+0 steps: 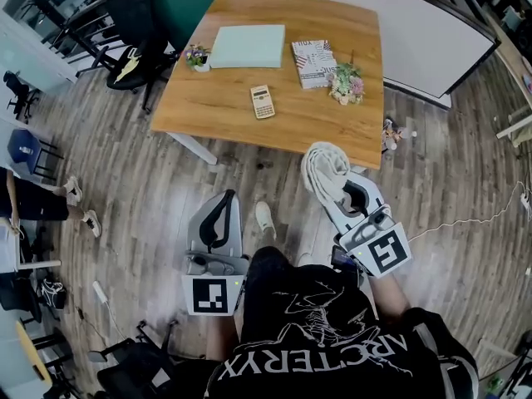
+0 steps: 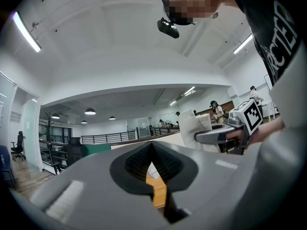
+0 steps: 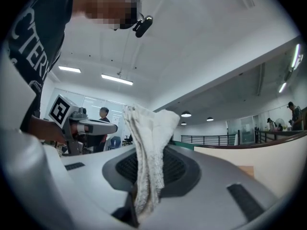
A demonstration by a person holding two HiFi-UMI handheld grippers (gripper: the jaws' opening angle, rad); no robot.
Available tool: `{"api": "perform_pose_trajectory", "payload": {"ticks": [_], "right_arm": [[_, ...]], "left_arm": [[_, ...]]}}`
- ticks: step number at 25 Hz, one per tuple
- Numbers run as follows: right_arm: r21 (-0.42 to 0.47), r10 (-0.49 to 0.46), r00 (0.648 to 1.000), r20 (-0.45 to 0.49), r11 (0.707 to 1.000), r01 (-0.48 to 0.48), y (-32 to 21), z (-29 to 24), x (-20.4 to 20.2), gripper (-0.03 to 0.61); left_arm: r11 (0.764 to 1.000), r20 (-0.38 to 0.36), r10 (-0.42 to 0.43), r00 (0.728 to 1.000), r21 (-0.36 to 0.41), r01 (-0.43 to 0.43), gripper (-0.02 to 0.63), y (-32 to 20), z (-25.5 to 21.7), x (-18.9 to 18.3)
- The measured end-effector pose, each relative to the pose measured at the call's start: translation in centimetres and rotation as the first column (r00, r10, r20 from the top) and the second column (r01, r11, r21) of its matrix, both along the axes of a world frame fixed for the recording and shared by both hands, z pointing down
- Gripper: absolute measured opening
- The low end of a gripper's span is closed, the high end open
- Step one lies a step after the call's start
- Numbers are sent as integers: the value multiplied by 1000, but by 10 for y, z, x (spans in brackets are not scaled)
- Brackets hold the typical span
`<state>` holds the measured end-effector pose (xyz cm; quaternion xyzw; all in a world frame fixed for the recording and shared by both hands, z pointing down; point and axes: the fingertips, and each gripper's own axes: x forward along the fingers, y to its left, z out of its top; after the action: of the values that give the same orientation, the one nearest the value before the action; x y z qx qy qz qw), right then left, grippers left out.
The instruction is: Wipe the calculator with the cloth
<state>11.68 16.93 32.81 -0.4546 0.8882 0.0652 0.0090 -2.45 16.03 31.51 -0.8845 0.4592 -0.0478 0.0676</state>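
The white terry cloth (image 1: pixel 322 169) hangs bunched from the right gripper (image 1: pixel 353 196), whose jaws are clenched on it; in the right gripper view the cloth (image 3: pixel 148 147) rises out of the closed jaws of the right gripper (image 3: pixel 144 176). Beside it, the left gripper (image 1: pixel 218 219) is held over the grey plank floor (image 1: pixel 150 189), jaws pressed together with nothing between them. Further off stands the wooden table (image 1: pixel 224 98). The beige calculator (image 1: pixel 263 101) lies flat near its middle, well apart from both grippers. Behind it lie a pale green rectangular pad (image 1: pixel 248 46) and a patterned book (image 1: pixel 314 62), with a small potted flower bunch (image 1: pixel 347 83) just beside the book.
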Motion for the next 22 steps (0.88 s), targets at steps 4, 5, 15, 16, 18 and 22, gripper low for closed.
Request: {"api": "perform_pose_trajectory", "payload": {"ticks": [4, 5, 15, 16, 18, 22], "right_arm": [[12, -2, 1000, -17, 1000, 2, -49, 6, -13, 92], [8, 4, 1000, -19, 1000, -4, -65, 8, -15, 92], [10, 77, 997, -12, 997, -77, -254, -21, -60, 92], [11, 84, 996, -12, 996, -84, -266, -23, -62, 92], [9, 97, 995, -12, 995, -97, -287, -25, -64, 92], [-6, 107, 994, -17, 994, -107, -317, -22, -58, 92]], "left_arm": [[1000, -4, 21, 1000, 19, -21, 9, -53, 7, -6], [999, -7, 30, 1000, 21, -30, 9, -70, 9, -7], [996, 14, 94, 995, 0, -94, 9, -263, -7, -56], [995, 3, 96, 995, -3, -96, 9, -276, -8, -60], [995, -9, 98, 995, -4, -98, 9, -298, -10, -64], [994, -10, 102, 995, -27, -102, 9, -326, -6, -59]]}}
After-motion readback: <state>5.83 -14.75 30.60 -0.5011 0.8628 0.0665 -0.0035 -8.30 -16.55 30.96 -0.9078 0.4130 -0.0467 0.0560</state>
